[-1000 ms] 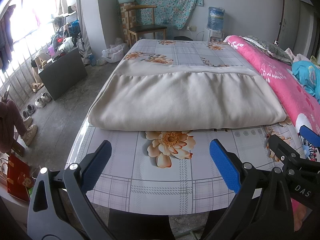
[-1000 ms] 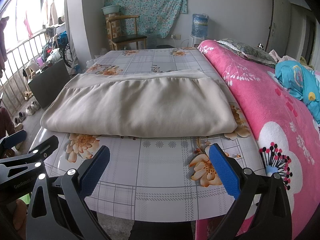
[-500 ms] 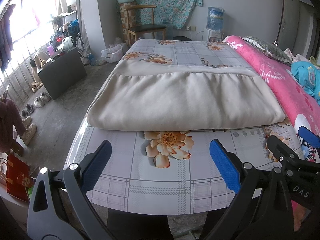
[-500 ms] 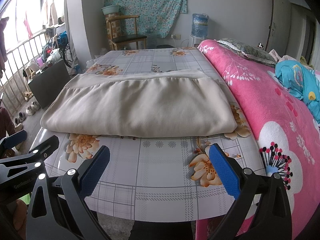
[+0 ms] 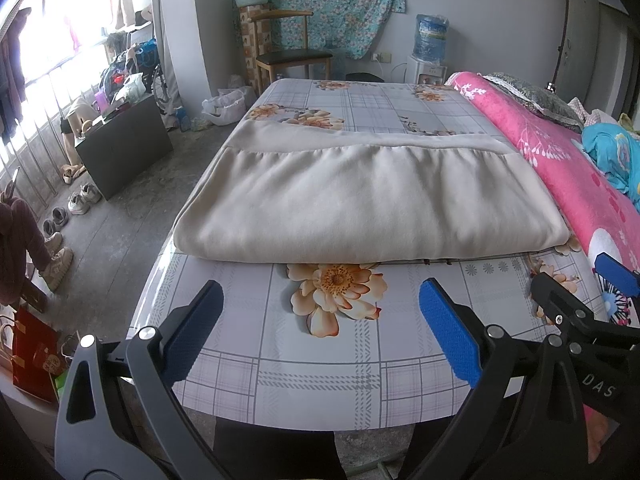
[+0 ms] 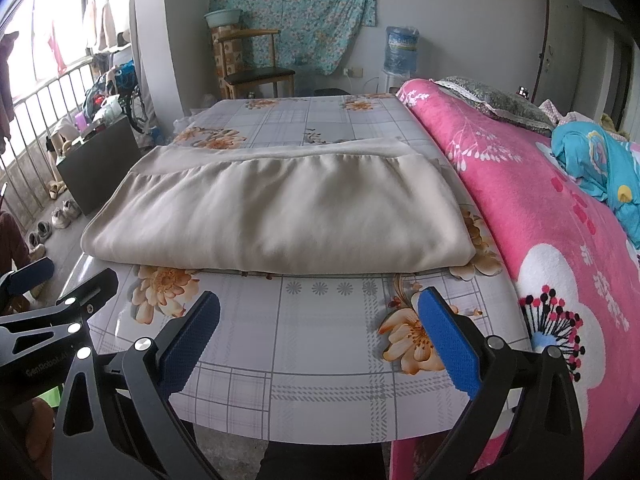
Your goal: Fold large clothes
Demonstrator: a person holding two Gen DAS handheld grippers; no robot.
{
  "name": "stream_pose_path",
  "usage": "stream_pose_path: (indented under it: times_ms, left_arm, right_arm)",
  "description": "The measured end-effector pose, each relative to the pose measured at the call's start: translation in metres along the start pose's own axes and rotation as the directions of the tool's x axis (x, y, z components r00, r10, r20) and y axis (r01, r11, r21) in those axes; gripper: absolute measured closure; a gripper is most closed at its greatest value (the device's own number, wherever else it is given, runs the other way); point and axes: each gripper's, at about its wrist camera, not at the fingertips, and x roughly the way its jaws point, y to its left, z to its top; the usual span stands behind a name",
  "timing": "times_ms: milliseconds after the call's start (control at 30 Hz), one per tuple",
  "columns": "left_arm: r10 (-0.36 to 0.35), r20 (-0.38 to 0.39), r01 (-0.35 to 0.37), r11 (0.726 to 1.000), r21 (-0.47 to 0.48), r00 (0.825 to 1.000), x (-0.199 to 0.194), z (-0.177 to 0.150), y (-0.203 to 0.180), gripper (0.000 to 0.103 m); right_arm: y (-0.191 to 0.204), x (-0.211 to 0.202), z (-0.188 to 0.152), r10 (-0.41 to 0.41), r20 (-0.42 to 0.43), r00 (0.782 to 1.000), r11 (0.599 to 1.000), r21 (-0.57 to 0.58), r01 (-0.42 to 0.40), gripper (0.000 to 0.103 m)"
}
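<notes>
From the left wrist we see our left gripper (image 5: 320, 320) spread wide, empty — the beige garment (image 5: 368, 200) lies ahead on the table (image 5: 320, 380), long axis crosswise. From the right wrist, our right gripper (image 6: 320, 320) also gapes — neither is clearly nearer.

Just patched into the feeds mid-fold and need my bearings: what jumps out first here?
A big beige garment, folded into a wide slab, lies across the middle of the table's flowered grey cloth. Right of it, bright pink bedding runs along the table's edge. Both the left gripper and the right gripper hang open over the near edge, short of the fabric.
</notes>
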Motion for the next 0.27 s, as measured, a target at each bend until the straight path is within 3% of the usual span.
stream_pose_path:
  times_ms: [267]
  left_arm:
    - [-0.001,-0.003,0.001,1.0,-0.002,1.0,-0.0006,0.0002,-0.0011,0.008]
  right_arm:
    - [-0.0008,0.0004,0.0,-0.003,-0.001,1.0,1.0,0.002,0.003,0.006]
